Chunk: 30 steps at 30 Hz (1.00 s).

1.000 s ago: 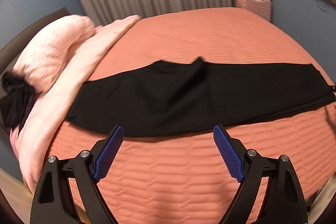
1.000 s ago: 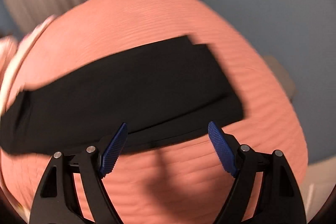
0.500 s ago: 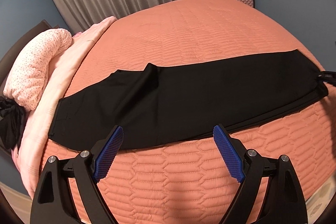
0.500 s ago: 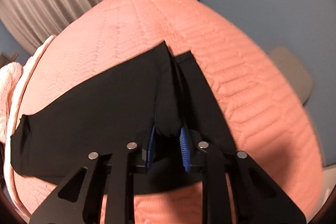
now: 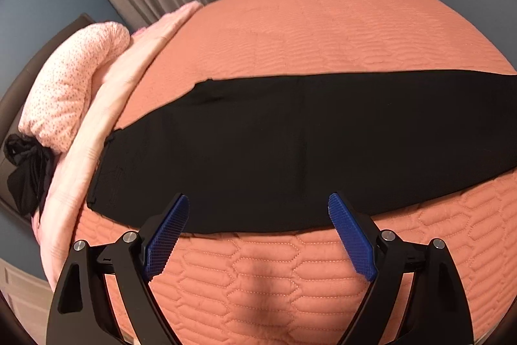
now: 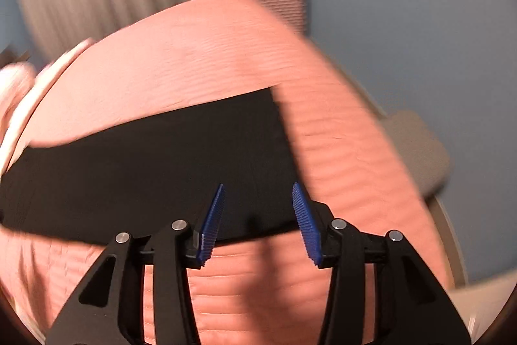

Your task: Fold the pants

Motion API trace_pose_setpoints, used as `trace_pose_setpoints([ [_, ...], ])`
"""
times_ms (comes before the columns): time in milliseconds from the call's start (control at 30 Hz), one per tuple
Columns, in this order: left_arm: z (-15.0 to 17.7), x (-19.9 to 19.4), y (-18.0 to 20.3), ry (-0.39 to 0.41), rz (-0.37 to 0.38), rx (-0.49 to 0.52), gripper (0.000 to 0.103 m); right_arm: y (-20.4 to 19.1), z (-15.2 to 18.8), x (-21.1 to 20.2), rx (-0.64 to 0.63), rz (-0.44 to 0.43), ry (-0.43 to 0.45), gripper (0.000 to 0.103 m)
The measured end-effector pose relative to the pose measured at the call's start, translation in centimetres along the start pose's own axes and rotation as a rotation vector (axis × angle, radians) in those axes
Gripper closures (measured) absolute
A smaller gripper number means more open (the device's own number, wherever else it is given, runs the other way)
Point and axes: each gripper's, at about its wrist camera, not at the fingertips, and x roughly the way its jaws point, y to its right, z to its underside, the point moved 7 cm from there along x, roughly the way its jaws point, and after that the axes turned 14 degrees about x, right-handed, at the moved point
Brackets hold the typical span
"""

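On the quilted bed (image 5: 323,31), black pants (image 5: 290,151) lie flat in one long band, already doubled leg over leg, their waist end at the left beside a pink blanket (image 5: 106,131) and their hem end running out to the right. Half a second earlier the right gripper (image 6: 258,217) was pinching a raised ridge of cloth near the hem; that ridge is now gone, the fabric has dropped back smooth, and the jaws have just been opening, standing at a middling gap with nothing between the blue pads (image 6: 211,222). The right wrist view is smeared by motion, so finer detail at the hem cannot be read. Across the same second the left gripper (image 5: 258,227) has closed in on the pants: the near edge of the cloth, once well ahead of its fingertips, now sits level with them close to the waist end. Its jaws are wide and empty.

Taken together, the change reads as a straightening tug finished and let go, not a fold begun. The lengthwise fold looks done; the crosswise fold, hem toward waist, is not yet started. Both grippers hover over the near edge, one toward each end, which suggests a fresh grasp is being lined up.
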Motion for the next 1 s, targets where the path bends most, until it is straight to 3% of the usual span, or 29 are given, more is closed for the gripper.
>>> trace_pose_setpoints([
  [33,0.1,0.2,0.1,-0.007,0.006,-0.004,0.017,0.2,0.6,1.0,-0.002,0.010,-0.036,0.061],
  [100,0.1,0.3,0.1,-0.016,0.006,0.004,0.017,0.2,0.0,-0.7,0.062,0.000,0.009,0.061],
  [167,0.1,0.0,0.2,-0.002,-0.009,0.017,0.017,-0.8,-0.5,-2.8,0.086,-0.073,0.083,0.061],
  [267,0.1,0.2,0.7,-0.008,-0.016,0.029,0.017,0.0,1.3,0.1,0.050,0.001,-0.060,0.057],
  [400,-0.5,0.0,1.8,0.001,-0.016,0.058,0.017,1.0,2.5,-4.3,0.195,-0.085,0.002,0.057],
  [567,-1.3,0.2,3.3,-0.006,0.011,0.052,0.017,0.5,4.5,-5.7,0.270,-0.140,-0.011,0.056],
  [667,-1.9,-0.4,3.8,0.003,0.035,0.025,0.017,-0.5,5.3,-5.7,0.306,-0.178,0.011,0.005],
  [767,-2.6,-1.2,3.9,0.017,0.041,0.012,0.017,-1.5,5.0,-5.3,0.346,-0.254,-0.005,0.005],
  [1000,-4.4,-2.9,5.0,0.059,0.049,0.029,0.017,0.8,3.1,-0.9,0.605,-0.417,-0.026,0.005],
])
